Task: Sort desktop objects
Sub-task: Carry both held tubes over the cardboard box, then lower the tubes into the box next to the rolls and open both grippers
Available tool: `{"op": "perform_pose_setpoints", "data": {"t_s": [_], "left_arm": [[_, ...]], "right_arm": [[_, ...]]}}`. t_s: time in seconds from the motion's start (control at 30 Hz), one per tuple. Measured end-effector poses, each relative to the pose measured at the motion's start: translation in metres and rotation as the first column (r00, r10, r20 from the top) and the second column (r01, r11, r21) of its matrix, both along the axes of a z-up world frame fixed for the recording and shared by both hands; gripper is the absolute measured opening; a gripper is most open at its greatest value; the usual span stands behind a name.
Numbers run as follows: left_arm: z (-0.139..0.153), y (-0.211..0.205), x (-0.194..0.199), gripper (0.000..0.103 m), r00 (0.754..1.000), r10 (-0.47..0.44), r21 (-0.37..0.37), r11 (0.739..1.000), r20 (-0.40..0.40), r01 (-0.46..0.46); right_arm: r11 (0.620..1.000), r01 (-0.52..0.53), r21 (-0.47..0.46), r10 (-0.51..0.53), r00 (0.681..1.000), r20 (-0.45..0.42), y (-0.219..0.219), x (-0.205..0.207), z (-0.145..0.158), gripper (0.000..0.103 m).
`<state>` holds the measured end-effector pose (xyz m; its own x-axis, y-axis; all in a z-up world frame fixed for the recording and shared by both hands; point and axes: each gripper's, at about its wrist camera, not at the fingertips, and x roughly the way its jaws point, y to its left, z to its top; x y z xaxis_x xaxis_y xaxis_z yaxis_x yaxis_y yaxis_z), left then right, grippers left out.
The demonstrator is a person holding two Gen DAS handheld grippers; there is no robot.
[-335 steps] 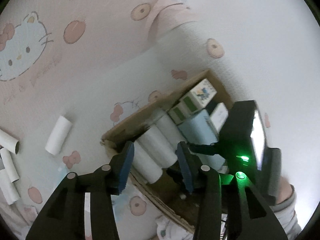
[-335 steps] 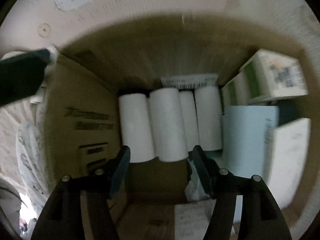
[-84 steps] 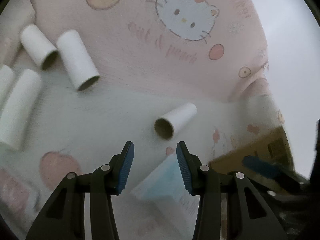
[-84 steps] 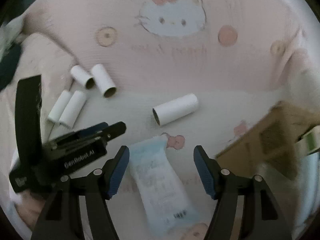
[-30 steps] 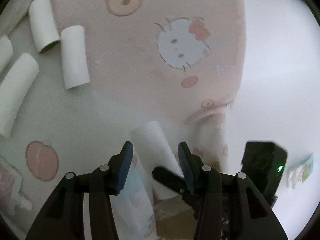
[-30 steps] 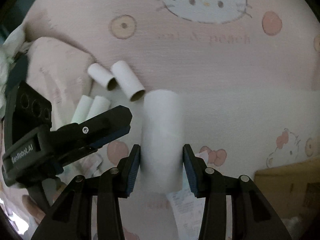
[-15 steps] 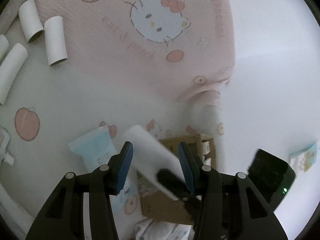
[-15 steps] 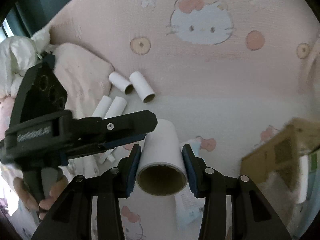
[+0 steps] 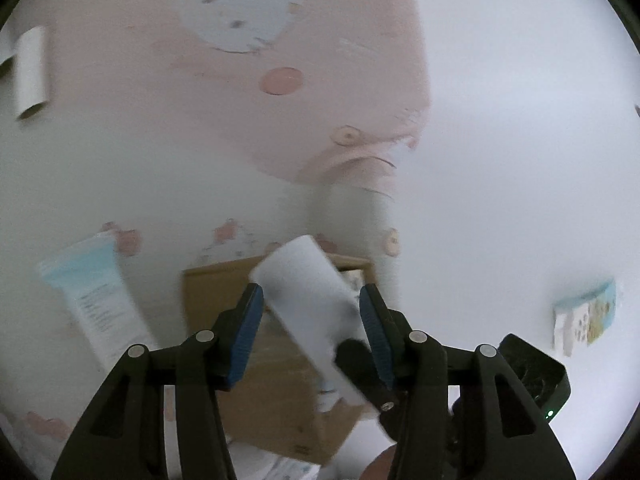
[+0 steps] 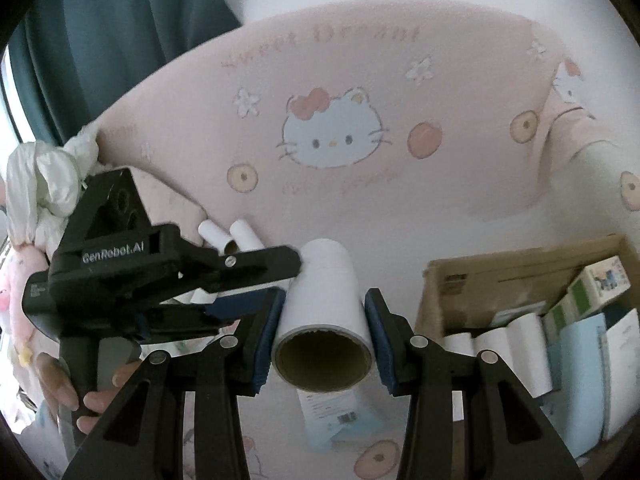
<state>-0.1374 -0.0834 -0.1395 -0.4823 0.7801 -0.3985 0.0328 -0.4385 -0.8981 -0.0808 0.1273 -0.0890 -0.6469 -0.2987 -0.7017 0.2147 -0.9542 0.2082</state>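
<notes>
Right gripper (image 10: 324,330) is clamped on a white paper tube (image 10: 323,312) – both blue pads press its sides, open end facing the cam, held in the air above the bed sheet (image 10: 360,100). We see the same tube (image 9: 308,300) in the left wrist view, blurred, w/ the right gripper's dark finger across its lower end.

Left gripper (image 9: 311,334) is spread wide w/ nothing between its pads; in the right wrist view its body (image 10: 132,276) sits just left of the tube, one finger tip close to or touching the tube's far end; we can't tell which. A hand (image 10: 76,388) holds its handle.

Under the tube lies a pale blue packet (image 10: 340,420) on the sheet. Right of it is the cardboard box (image 10: 500,272), holding a row of white tubes (image 10: 516,348) plus small cartons (image 10: 588,288). Beyond the left gripper, two more loose tubes (image 10: 230,236) lie by the pink Hello Kitty print. Teal curtain (image 10: 100,40) at top left.
</notes>
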Motion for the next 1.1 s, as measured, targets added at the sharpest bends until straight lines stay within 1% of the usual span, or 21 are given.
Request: {"op": "perform_pose_setpoints", "data": {"t_s": [0.13, 0.2, 0.3, 0.43, 0.5, 0.53, 0.57, 0.67, 0.77, 0.87, 0.97, 1.0, 1.03, 1.07, 1.1], "left_arm": [[0.022, 0.035, -0.010, 0.054, 0.997, -0.062, -0.081, 0.995, -0.045, 0.058], [0.029, 0.050, -0.013, 0.054, 0.993, -0.099, -0.122, 0.988, -0.059, 0.091], [0.041, 0.083, -0.019, 0.054, 0.982, -0.172, -0.195, 0.969, -0.081, 0.153], [0.049, 0.135, -0.027, 0.054, 0.961, -0.265, -0.288, 0.929, -0.082, 0.232], [0.048, 0.157, -0.033, 0.054, 0.952, -0.299, -0.318, 0.911, -0.067, 0.263], [0.046, 0.172, -0.036, 0.054, 0.945, -0.321, -0.334, 0.898, -0.056, 0.285], [0.042, 0.179, -0.037, 0.054, 0.942, -0.332, -0.343, 0.891, -0.051, 0.296], [0.034, 0.205, -0.041, 0.054, 0.927, -0.375, -0.378, 0.860, -0.018, 0.341], [0.023, 0.225, -0.048, 0.054, 0.910, -0.414, -0.425, 0.820, 0.022, 0.383], [0.009, 0.240, -0.056, 0.054, 0.895, -0.441, -0.474, 0.774, 0.074, 0.420], [-0.004, 0.250, -0.065, 0.054, 0.877, -0.464, -0.506, 0.732, 0.121, 0.457], [-0.007, 0.251, -0.066, 0.052, 0.873, -0.470, -0.507, 0.726, 0.129, 0.465], [-0.011, 0.251, -0.068, 0.048, 0.869, -0.472, -0.506, 0.719, 0.148, 0.477], [-0.015, 0.248, -0.069, 0.044, 0.868, -0.468, -0.502, 0.718, 0.164, 0.482], [-0.016, 0.245, -0.069, 0.044, 0.869, -0.458, -0.505, 0.714, 0.186, 0.485]], "right_arm": [[1.000, 0.028, 0.003, -0.027, 0.999, -0.037, 0.020, 0.009, 0.014, 0.040], [0.999, 0.052, -0.006, -0.052, 0.998, -0.036, 0.036, 0.009, 0.018, 0.040], [0.998, 0.070, -0.007, -0.070, 0.997, -0.025, 0.056, 0.008, 0.022, 0.040], [0.993, 0.109, 0.039, -0.109, 0.994, -0.002, 0.085, 0.007, 0.018, 0.040], [0.990, 0.128, 0.066, -0.130, 0.991, 0.015, 0.099, 0.007, 0.015, 0.040], [0.988, 0.137, 0.071, -0.139, 0.990, 0.028, 0.108, 0.007, 0.012, 0.040], [0.986, 0.149, 0.070, -0.152, 0.988, 0.040, 0.119, 0.008, 0.008, 0.040], [0.983, 0.183, 0.032, -0.186, 0.979, 0.086, 0.148, 0.010, -0.005, 0.040], [0.978, 0.209, 0.001, -0.207, 0.969, 0.134, 0.169, 0.010, -0.017, 0.040], [0.975, 0.220, -0.008, -0.215, 0.959, 0.183, 0.177, 0.005, -0.032, 0.040], [0.976, 0.219, -0.015, -0.209, 0.948, 0.242, 0.179, -0.004, -0.051, 0.040], [0.976, 0.216, -0.018, -0.204, 0.944, 0.259, 0.178, -0.007, -0.056, 0.040], [0.978, 0.205, -0.035, -0.186, 0.938, 0.293, 0.177, -0.011, -0.065, 0.040], [0.979, 0.197, -0.054, -0.170, 0.934, 0.314, 0.176, -0.014, -0.071, 0.040], [0.978, 0.190, -0.088, -0.150, 0.930, 0.336, 0.174, -0.017, -0.077, 0.040]]}}
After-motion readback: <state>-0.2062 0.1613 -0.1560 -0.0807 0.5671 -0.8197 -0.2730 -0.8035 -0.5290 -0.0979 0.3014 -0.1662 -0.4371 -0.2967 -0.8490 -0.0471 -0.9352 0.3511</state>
